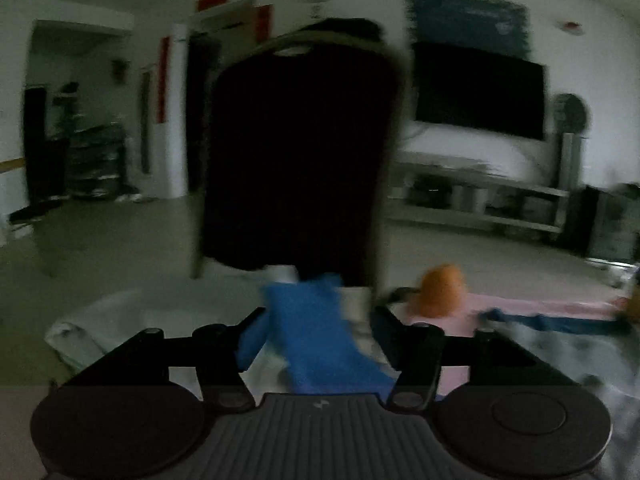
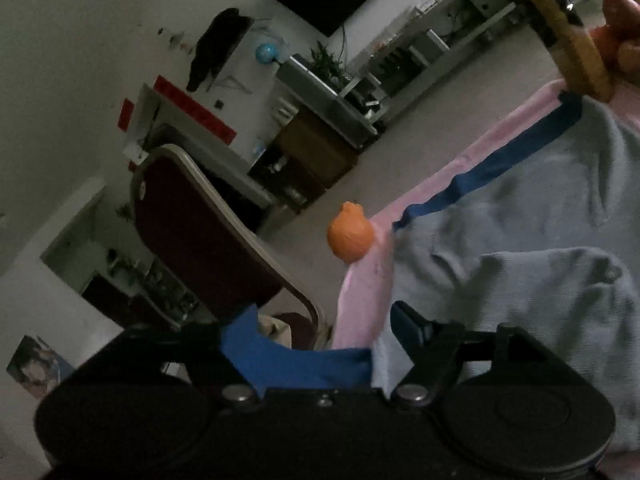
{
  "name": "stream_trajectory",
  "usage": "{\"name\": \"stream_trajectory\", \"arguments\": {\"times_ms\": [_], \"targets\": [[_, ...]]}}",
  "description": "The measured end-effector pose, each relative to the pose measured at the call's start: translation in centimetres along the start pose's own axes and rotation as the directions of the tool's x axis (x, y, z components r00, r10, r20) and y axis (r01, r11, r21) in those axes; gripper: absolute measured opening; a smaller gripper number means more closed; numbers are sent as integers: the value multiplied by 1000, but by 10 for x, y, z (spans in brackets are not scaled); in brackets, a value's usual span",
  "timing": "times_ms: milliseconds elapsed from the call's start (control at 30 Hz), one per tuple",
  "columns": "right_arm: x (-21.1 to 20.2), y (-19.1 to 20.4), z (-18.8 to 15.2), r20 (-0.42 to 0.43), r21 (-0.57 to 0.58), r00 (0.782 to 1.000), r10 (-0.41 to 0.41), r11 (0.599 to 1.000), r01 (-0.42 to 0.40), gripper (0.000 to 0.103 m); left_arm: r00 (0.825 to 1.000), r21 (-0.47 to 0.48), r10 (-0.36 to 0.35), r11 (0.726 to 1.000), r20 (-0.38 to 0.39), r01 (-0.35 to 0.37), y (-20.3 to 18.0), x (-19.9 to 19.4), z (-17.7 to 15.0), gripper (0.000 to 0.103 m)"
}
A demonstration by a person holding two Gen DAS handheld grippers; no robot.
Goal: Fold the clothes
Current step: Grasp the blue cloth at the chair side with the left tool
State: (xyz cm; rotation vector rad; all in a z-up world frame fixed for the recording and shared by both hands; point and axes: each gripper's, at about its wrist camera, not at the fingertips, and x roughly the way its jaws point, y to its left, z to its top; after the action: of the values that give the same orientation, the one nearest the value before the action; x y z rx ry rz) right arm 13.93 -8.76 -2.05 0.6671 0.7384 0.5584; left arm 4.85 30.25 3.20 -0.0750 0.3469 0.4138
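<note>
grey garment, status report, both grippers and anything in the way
Left gripper and right gripper: blue fabric between fingers, grip unclear. Grey garment crumpled on pink surface. Orange toy at the edge nearby.

Dim room with white walls [image 1: 100, 8] and pale floor [image 1: 120, 232]. A dark-backed chair [image 1: 296, 152] stands centrally; a black screen [image 1: 478, 92] hangs above a low shelf unit [image 1: 480, 200].

I'm in a home living room: a dark wall-mounted television [image 1: 480, 92] above a low media shelf [image 1: 480, 200], a padded chair [image 1: 296, 160] ahead, a globe [image 2: 266, 53] and houseplant [image 2: 326, 62] on a cabinet.
</note>
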Motion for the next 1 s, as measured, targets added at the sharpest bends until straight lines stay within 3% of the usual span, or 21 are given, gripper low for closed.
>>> {"name": "stream_trajectory", "arguments": {"times_ms": [200, 300, 400, 467, 500, 533, 800, 1000], "targets": [[29, 17, -7, 30, 37, 999, 19, 999, -20, 69, 996, -15, 22, 1000, -90, -23, 34, 68, 3, 56], [36, 18, -12, 7, 31, 1000, -2, 1000, 1, 68, 992, -17, 0, 1000, -129, -3, 39, 90, 5, 61], [41, 20, -17, -17, 27, 1000, -14, 1000, 14, 68, 986, -2, -45, 999, -160, 45, 32, 106, 6, 59], [44, 19, -18, -28, 20, 999, -20, 1000, 21, 68, 988, 35, -29, 999, -155, 34, 25, 110, 7, 34], [44, 19, -19, -31, 18, 999, -22, 1000, 22, 68, 989, 61, -11, 998, -146, 20, 21, 110, 7, 14], [43, 17, -19, -32, 22, 999, -23, 999, 24, 68, 991, 87, 3, 996, -136, 9, 17, 110, 7, 2], [18, -3, -10, -19, 73, 1000, -13, 997, 15, 68, 998, 250, 10, 968, -58, 5, -28, 58, 24, 3], [-44, -41, 17, 38, 103, 999, -27, 994, 23, 70, 994, 347, -106, 933, 3, 99, -116, 0, 42, 3]]}}
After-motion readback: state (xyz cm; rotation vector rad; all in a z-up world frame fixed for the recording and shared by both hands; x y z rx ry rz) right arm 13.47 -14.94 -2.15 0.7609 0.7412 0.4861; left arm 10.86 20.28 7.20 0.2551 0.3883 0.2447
